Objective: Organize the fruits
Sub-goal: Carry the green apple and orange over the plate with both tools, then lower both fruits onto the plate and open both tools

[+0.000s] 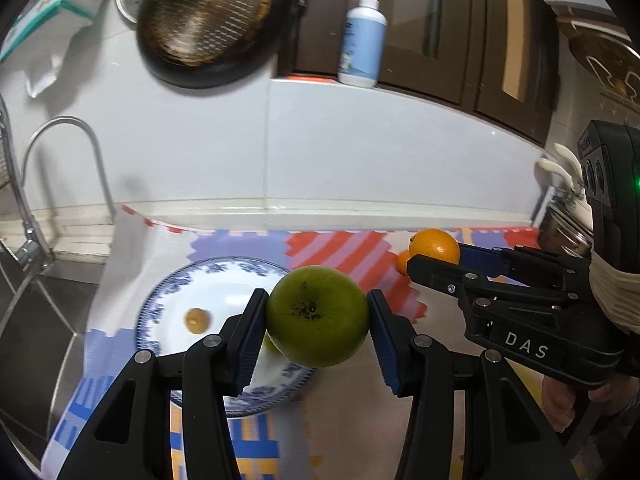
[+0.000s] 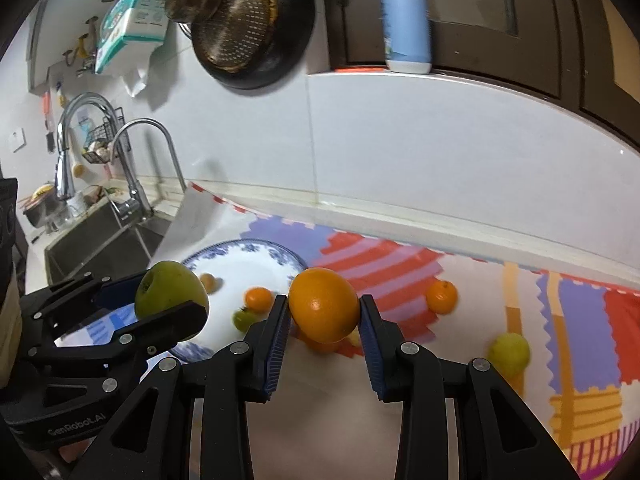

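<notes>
My left gripper (image 1: pixel 317 316) is shut on a green apple (image 1: pixel 317 316), held above the near edge of a blue-and-white plate (image 1: pixel 224 280). A small tan fruit (image 1: pixel 196 320) lies on that plate. My right gripper (image 2: pixel 324 312) is shut on a large orange (image 2: pixel 324 310), lifted over the patterned mat. In the right wrist view the left gripper (image 2: pixel 168 304) with the green apple (image 2: pixel 170 294) shows at the left, over the plate (image 2: pixel 256 252). On the plate lie a small orange fruit (image 2: pixel 259 299), a small green fruit (image 2: pixel 243 319) and a tan one (image 2: pixel 208 281).
A small orange (image 2: pixel 441 297) and a yellow-green fruit (image 2: pixel 509 354) lie on the patterned mat (image 2: pixel 580 320) to the right. A sink (image 2: pixel 100 240) with two taps (image 2: pixel 136 184) lies left of the plate. A pan (image 2: pixel 256 24) hangs on the white wall; a lotion bottle (image 2: pixel 406 20) stands on the ledge.
</notes>
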Available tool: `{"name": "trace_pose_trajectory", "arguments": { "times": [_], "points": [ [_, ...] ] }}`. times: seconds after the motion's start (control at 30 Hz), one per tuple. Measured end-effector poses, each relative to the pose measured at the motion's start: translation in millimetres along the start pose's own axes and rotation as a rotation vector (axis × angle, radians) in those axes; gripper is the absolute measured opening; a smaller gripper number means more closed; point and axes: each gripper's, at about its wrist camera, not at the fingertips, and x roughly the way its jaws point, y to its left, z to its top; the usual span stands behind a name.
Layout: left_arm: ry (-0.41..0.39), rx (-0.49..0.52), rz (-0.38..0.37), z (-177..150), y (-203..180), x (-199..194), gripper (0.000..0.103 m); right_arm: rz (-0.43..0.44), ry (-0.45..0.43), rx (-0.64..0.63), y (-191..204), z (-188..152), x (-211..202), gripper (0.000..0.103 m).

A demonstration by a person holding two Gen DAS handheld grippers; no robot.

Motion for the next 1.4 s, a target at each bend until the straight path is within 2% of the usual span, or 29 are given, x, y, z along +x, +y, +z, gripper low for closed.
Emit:
{"name": "trace_pose_trajectory", "arguments": {
  "times": [0.33,0.73,0.97,1.27,1.4],
  "points": [
    [-0.024,-0.037,0.079,11,38,-3,0.049,0.067,-0.013,-0.044,31,24,27,0.036],
    [-0.013,-0.04,0.144,17,80,30,0.049,0.113,0.065,-0.069,56,35,83,0.036],
    [0.058,-0.058,0.138,18,103,66,0.049,0.122,0.145,-0.054,59,36,127,0.036],
    [0.177,-0.026,0.134,13,120,117,0.049,0.112,0.229,-0.076,59,27,168,0.036],
    [0.206,-0.011,0.131,12,124,131,0.049,0.102,0.259,-0.06,55,23,181,0.036]
  ]
}}
